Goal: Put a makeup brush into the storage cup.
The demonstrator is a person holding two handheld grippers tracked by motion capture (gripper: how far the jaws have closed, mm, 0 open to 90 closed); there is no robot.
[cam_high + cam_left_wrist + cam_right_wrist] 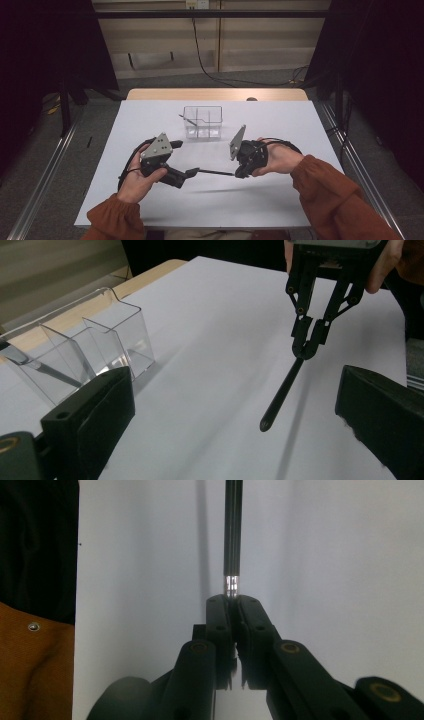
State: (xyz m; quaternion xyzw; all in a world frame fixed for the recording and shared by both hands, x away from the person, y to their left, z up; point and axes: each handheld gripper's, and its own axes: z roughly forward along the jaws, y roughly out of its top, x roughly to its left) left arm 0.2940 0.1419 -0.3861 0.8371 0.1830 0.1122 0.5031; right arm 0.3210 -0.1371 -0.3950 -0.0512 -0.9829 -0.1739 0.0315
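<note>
R gripper (232, 605) clamped on pen (233, 535)

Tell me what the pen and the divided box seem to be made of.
Pen: probably plastic, glossy black barrel catching light, with a shiny metal-looking ring near the held end. Box: clear hard plastic or acrylic; you see through its thin stiff walls, and its edges glint.

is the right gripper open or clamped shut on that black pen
Shut on it. The right gripper has its fingers pressed together around the black pen, which sticks out free above the table.
</note>
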